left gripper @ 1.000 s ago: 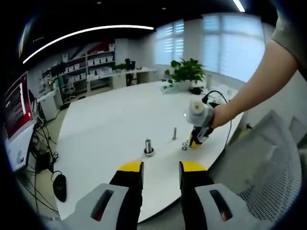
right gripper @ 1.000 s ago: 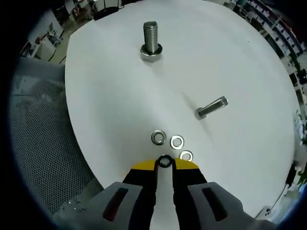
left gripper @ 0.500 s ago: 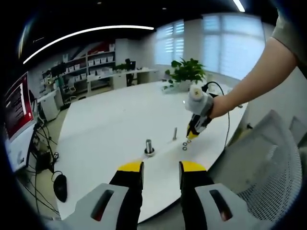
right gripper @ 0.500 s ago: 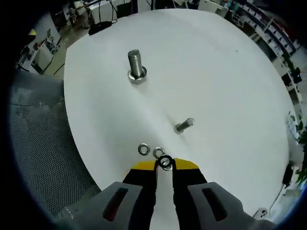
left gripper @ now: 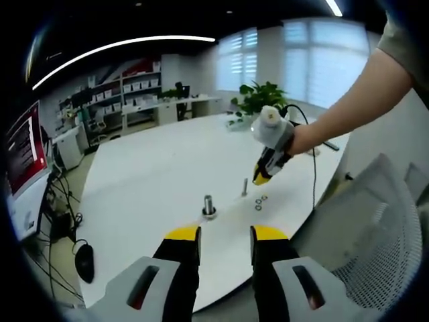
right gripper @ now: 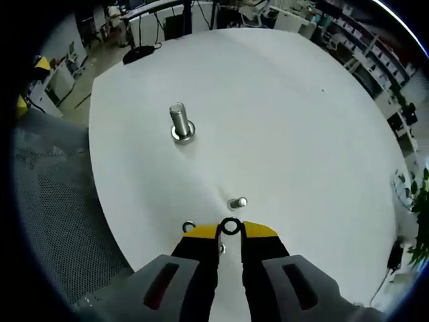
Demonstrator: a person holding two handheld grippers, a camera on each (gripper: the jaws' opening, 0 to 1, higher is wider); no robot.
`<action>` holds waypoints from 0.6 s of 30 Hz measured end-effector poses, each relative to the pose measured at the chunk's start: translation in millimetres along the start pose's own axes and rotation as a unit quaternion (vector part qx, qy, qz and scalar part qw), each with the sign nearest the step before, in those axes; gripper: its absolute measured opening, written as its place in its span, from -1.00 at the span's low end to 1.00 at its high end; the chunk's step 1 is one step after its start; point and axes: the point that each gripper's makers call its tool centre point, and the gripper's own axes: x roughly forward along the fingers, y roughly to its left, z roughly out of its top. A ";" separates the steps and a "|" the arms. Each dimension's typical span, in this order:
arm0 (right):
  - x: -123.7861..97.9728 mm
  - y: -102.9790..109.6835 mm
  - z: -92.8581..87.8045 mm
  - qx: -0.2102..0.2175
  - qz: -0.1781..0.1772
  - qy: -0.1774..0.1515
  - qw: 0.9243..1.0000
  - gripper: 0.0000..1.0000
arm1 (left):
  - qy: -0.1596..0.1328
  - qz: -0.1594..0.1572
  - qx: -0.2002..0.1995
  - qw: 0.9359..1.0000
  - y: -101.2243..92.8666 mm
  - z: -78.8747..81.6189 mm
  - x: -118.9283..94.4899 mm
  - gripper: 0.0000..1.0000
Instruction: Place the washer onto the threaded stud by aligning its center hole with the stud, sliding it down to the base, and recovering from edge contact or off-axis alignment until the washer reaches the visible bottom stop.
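Note:
A dark washer [right gripper: 231, 227] is pinched between the yellow tips of my right gripper [right gripper: 231, 229], which is shut on it and held in the air above the white table [right gripper: 301, 121]. Just beyond the tips stands a small threaded stud [right gripper: 238, 202], and farther off a larger stud [right gripper: 179, 123] on its base. In the left gripper view the right gripper [left gripper: 261, 177] hangs above the small stud [left gripper: 244, 186], with loose washers [left gripper: 259, 200] beside it and the larger stud [left gripper: 208, 206] to their left. My left gripper [left gripper: 226, 235] is open and holds nothing, short of the table's near edge.
A loose washer [right gripper: 188, 227] lies on the table beside my right jaw. A mesh chair [right gripper: 47, 221] stands off the table's edge, seen also as the chair [left gripper: 382, 248] at right. A potted plant [left gripper: 261, 100] stands at the far end. A monitor [left gripper: 23, 154] and cables are at left.
My right gripper has lifted off the table with the washer and moved up and toward the small stud. The left gripper has stayed where it was.

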 end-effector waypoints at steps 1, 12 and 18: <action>-0.7 -1.4 1.5 0.001 0.000 -0.001 1.000 -0.73 | 0.001 0.000 0.000 1.000 -0.1 -0.2 0.0 -0.45; 0.1 -6.3 18.2 -0.015 0.000 -0.007 1.000 -0.73 | 0.002 -0.001 0.000 1.000 -0.2 -0.4 0.4 -0.45; 9.1 -4.3 17.2 -0.032 0.007 0.009 0.999 -0.73 | 0.004 -0.001 0.001 1.000 0.0 -0.9 0.6 -0.45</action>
